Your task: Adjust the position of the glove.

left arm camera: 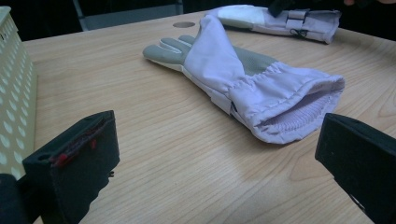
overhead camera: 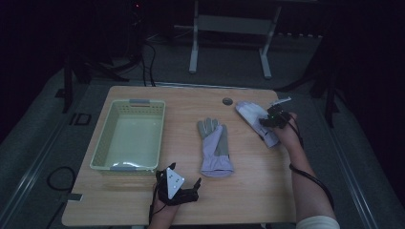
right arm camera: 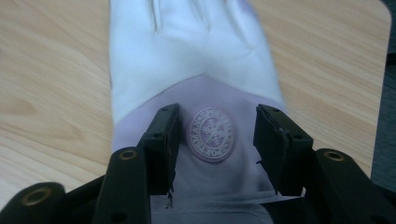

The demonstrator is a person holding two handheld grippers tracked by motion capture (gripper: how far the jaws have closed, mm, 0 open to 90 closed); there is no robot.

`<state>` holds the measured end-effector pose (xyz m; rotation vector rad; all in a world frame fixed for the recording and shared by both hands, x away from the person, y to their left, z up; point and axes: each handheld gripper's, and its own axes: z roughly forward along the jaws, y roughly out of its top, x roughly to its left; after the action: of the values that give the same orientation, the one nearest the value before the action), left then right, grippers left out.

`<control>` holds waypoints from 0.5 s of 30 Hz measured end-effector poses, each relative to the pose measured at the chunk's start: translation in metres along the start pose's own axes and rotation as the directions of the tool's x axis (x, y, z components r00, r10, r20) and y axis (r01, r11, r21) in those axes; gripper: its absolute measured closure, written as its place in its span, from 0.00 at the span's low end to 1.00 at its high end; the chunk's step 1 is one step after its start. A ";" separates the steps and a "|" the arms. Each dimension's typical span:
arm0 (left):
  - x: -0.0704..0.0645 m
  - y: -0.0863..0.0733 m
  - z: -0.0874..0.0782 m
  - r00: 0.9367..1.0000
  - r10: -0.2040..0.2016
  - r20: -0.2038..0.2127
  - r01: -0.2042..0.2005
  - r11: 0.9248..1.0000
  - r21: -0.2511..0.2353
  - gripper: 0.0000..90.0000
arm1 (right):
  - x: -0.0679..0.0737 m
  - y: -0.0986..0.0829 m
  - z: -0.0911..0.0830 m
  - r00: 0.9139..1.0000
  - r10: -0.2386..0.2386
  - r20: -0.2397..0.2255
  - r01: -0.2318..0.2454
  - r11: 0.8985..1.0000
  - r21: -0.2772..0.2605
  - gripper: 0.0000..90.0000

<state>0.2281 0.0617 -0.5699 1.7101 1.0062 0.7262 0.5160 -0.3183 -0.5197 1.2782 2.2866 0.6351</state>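
soft lilac cloth with a white hand part: that is the far glove [overhead camera: 256, 122], lying flat near the table [overhead camera: 143, 200] edge at about 2 o'clock, fingers toward 11. the right gripper [right arm camera: 214, 135] is down over its wrist band, jaws part open and straddling the round badge [right arm camera: 211, 135]; they look to rest on the cloth, with no fold pinched between them yet, so nothing is held. the near glove [left arm camera: 243, 84] lies at the table's centre, cuff toward 6 o'clock, its lilac back partly folded over the grey palm. the left gripper [left arm camera: 219, 154] hovers at 7 o'clock, jaws wide apart and empty, looking at that open cuff. the basket [overhead camera: 102, 143] sits at 9 o'clock.

both gloves should be light, limp and easy to bunch, not fragile, and will droop from any single hold. the gathered cuff is likely the best place to grip: thicker, ribbed, less slippery than the smooth white part. a pinch needs a raised fold, or one jaw slipped into the cuff mouth.
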 end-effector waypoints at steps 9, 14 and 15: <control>-0.001 0.000 0.000 1.000 0.001 0.001 -0.001 1.000 -0.002 0.00 | -0.008 -0.006 0.008 0.987 0.103 -0.124 -0.100 0.994 0.032 0.69; 0.000 0.000 0.000 1.000 0.000 0.006 0.000 1.000 -0.002 0.00 | 0.007 -0.003 0.002 0.993 0.107 -0.041 -0.105 0.994 0.036 0.85; 0.000 0.000 0.000 1.000 0.000 0.006 0.000 1.000 -0.002 0.00 | 0.007 -0.003 0.002 0.993 0.107 -0.041 -0.105 0.994 0.036 0.85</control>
<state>0.2280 0.0618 -0.5699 1.7093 1.0011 0.7215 0.5123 -0.3130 -0.5243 1.4229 2.2846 0.6691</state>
